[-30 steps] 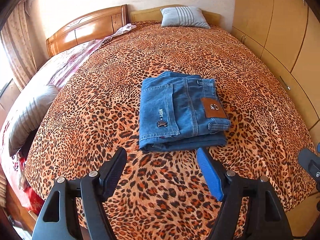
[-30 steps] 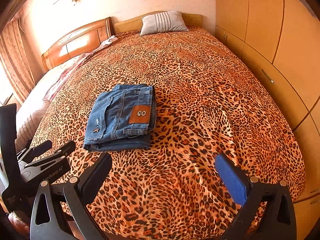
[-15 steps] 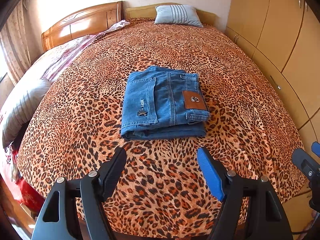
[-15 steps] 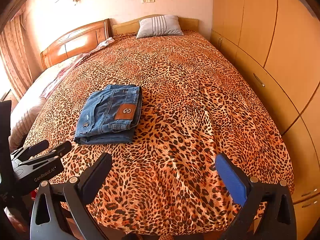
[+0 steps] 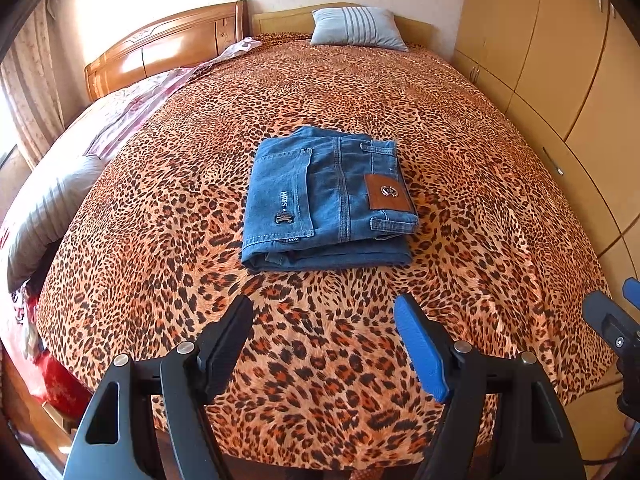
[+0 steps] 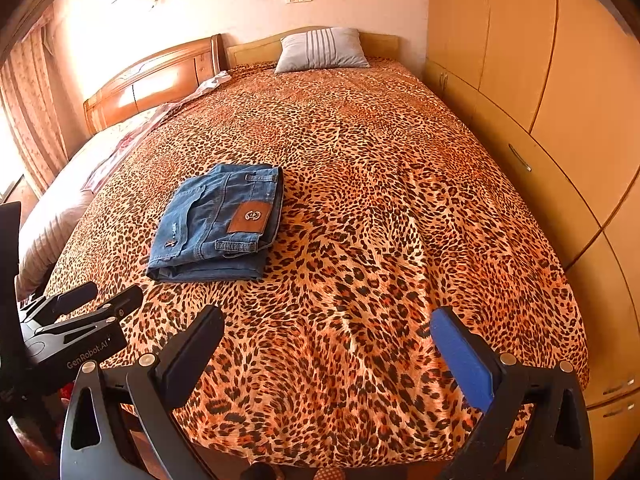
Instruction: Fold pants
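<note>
The bed held one folded pair of pants and one pillow. Left gripper and right gripper both had jaws wide apart, holding nothing.

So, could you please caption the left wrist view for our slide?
Folded blue denim jeans resting on leopard-print bedspread, open left gripper empty.

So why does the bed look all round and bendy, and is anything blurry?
Left wrist view: fisheye lens bulges the leopard bedspread and bends the wardrobe; the folded jeans stay sharp. Right wrist view: same bulge, with bright window glare washing out the headboard.
</note>
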Demonstrator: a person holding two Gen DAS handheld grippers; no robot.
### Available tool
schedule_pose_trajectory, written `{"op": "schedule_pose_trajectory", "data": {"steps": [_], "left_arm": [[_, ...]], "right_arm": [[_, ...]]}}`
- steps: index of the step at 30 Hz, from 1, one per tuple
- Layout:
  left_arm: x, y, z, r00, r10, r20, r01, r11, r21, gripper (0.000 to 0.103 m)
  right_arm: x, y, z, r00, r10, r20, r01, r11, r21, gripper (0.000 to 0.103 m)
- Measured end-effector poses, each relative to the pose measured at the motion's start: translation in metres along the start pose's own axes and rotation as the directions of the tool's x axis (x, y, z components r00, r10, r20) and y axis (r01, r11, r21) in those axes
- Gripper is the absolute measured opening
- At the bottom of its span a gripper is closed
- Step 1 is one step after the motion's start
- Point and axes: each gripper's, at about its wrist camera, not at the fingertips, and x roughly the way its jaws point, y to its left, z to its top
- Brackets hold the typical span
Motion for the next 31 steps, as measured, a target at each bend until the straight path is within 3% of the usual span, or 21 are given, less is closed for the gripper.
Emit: {"op": "schedule_pose_trajectory", "data": {"steps": [18, 31], "left_arm": [[0.001, -0.009, -0.008, 1.0, 0.013, 0.004, -0.013, 0.998, 0.058, 0.073], [0.004, -0.005, -0.002, 1.0, -0.012, -0.018, 0.013, 1.0, 0.022, 0.074]], "right_arm": [[0.006, 0.002, -0.005, 1.0, -0.005, -0.022, 0.005, 1.0, -0.01, 0.103], [0.012, -0.007, -0.008, 0.999, -0.015, -0.045, 0.016, 1.0, 0.012, 0.103]]}}
